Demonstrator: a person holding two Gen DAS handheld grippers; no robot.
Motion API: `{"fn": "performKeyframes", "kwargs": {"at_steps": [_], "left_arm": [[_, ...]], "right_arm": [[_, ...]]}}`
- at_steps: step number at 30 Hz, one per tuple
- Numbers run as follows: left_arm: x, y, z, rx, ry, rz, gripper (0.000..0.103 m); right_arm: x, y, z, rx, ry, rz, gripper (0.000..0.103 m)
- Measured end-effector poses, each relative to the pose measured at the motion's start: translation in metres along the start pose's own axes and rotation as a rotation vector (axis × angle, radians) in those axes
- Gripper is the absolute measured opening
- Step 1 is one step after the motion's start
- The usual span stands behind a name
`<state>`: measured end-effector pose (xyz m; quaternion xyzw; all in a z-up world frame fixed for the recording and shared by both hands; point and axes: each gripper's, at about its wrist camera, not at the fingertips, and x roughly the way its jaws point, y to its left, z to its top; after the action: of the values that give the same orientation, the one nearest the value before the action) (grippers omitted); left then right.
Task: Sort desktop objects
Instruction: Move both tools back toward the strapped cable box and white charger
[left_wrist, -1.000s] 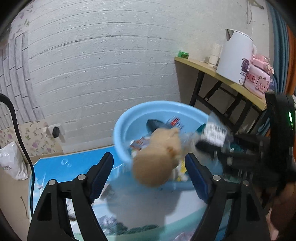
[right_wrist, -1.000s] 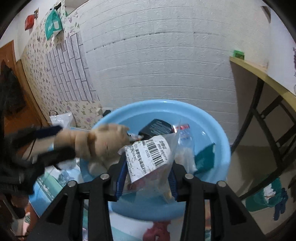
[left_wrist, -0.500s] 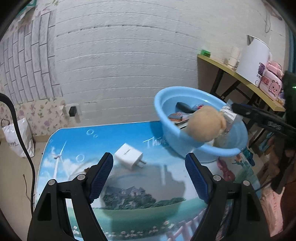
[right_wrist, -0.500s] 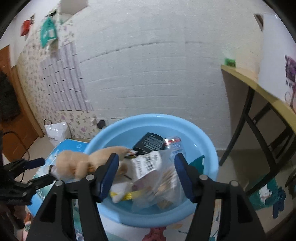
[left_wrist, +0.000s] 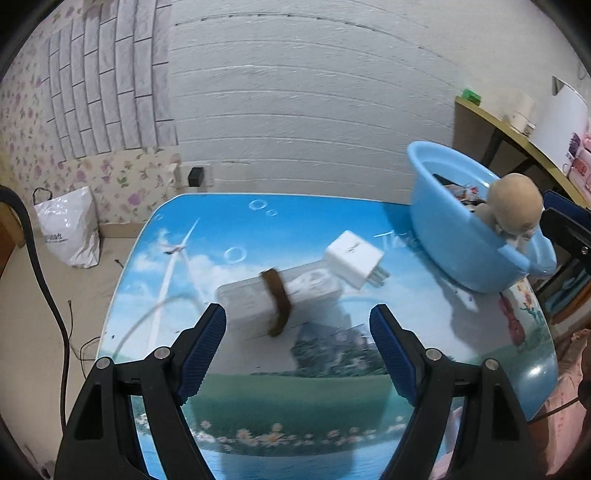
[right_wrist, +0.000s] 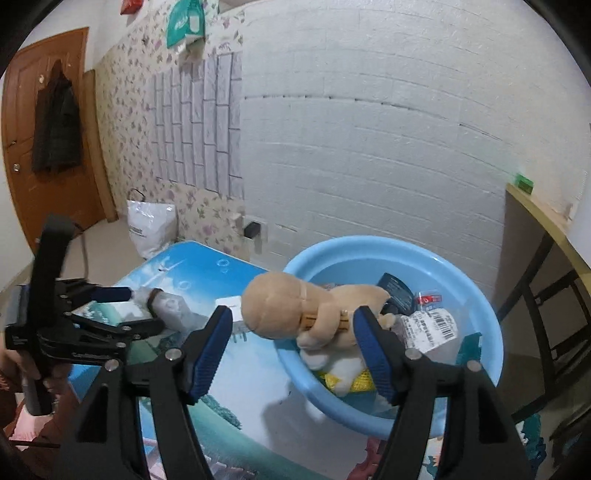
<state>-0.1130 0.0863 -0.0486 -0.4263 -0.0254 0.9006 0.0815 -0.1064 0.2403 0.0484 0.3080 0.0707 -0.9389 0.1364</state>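
A blue plastic basin (left_wrist: 458, 251) (right_wrist: 476, 384) stands at the table's right end. A tan plush toy (right_wrist: 295, 310) (left_wrist: 515, 206) lies over its rim, with a barcode bag (right_wrist: 430, 328), a dark packet (right_wrist: 397, 291) and other small items inside. A white pouch with a brown strap (left_wrist: 273, 299) and a white charger plug (left_wrist: 354, 258) lie on the table. My left gripper (left_wrist: 297, 350) is open, just in front of the pouch. My right gripper (right_wrist: 293, 350) is open and empty, in front of the basin, jaws either side of the plush toy.
The table (left_wrist: 332, 398) has a blue landscape print. A white plastic bag (left_wrist: 66, 229) sits on the floor at left. A wooden side desk (left_wrist: 517, 136) with a kettle stands behind the basin. A wall socket (left_wrist: 197, 176) is on the white brick wall.
The plush toy and the barcode bag were let go into the basin. Both grippers opened and drew back. My left gripper swung left toward the pouch and plug.
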Motion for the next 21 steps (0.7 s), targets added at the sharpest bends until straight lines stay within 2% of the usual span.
{"fn": "performKeyframes", "kwargs": {"at_steps": [4,6,10,14,21], "left_arm": [[0.002,0.009,-0.001,-0.028,0.005,-0.002,0.08],[0.003,0.01,-0.001,-0.028,0.005,-0.003,0.08],[0.004,0.01,-0.001,-0.028,0.005,-0.008,0.08],[0.004,0.013,-0.001,-0.032,0.001,-0.003,0.08],[-0.001,0.02,-0.002,-0.057,-0.006,0.013,0.08]], "right_arm": [[0.01,-0.008,0.0,0.034,0.019,-0.035,0.069],[0.012,-0.014,0.002,0.058,0.017,-0.051,0.073],[0.008,-0.026,0.005,0.083,-0.006,-0.09,0.075],[-0.001,-0.051,0.008,0.151,-0.038,-0.132,0.082],[-0.024,-0.102,0.009,0.287,-0.107,-0.291,0.083]]}}
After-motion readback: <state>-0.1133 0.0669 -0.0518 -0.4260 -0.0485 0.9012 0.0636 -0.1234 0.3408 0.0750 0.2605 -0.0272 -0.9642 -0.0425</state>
